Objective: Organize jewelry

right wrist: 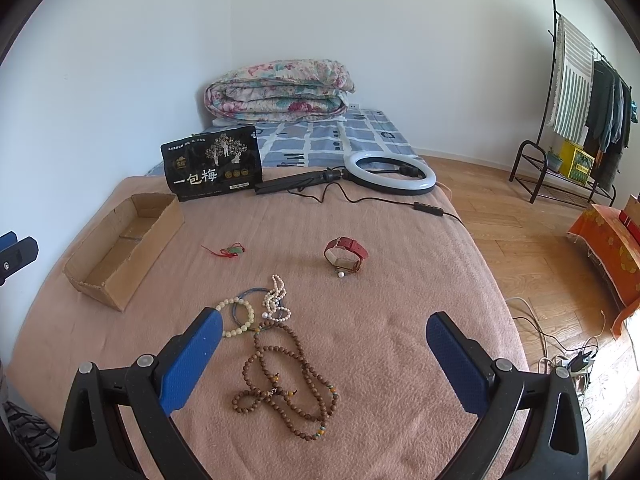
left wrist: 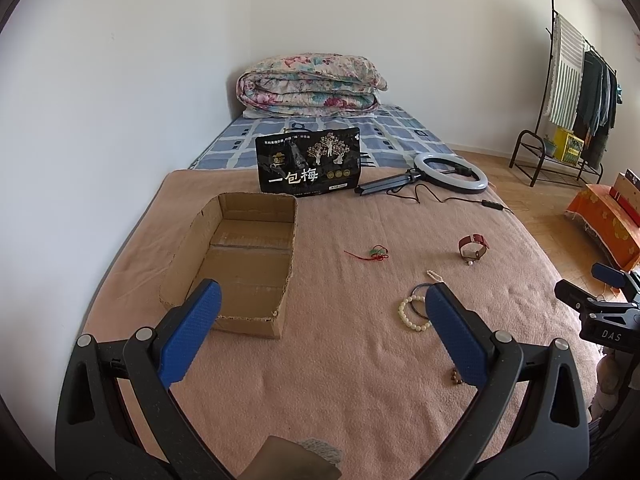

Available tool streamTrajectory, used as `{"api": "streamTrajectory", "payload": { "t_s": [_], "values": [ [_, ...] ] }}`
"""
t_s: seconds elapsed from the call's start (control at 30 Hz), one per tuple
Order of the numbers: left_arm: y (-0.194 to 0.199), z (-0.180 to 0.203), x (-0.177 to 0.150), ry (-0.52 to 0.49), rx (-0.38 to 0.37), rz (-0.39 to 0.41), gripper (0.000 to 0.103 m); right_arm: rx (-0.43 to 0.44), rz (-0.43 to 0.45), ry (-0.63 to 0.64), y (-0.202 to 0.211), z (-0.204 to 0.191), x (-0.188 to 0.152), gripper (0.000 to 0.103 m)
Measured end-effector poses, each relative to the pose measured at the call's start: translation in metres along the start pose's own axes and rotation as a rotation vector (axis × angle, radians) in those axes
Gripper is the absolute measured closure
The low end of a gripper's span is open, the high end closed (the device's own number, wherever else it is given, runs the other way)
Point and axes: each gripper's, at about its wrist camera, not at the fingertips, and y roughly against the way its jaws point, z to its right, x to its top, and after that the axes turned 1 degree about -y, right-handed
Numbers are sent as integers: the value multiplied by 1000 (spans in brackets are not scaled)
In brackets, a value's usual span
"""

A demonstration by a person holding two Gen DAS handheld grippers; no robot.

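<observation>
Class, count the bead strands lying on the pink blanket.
3: a cream bead bracelet, a white pearl strand just right of it, and a long brown bead necklace nearest the camera. Overlapping strands may hide another.

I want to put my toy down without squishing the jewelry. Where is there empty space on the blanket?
Bare blanket lies right of the red watch, and between the cardboard box and red cord charm. Crowded: white bracelet, pearls, brown beads bunch together.
</observation>
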Motion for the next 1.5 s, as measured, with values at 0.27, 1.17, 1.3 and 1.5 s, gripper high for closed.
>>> {"api": "streamTrajectory", "payload": {
  "t_s": [0.27,1.17,1.3,1.5],
  "values": [
    [-1,0,-1,0,2,0,0,2,-1,-3,0,0,-1,0],
    [-44,-2,-15,-35,-38,-140,0,-33,1,-62,-2,33,7,1],
    [-57,4,-22,-48,-67,-184,0,-31,-5,-59,-3,36,5,1],
    [-74,11,-31,-19,-116,-261,0,0,-65,-108,-21,46,-6,1]
  ]
}}
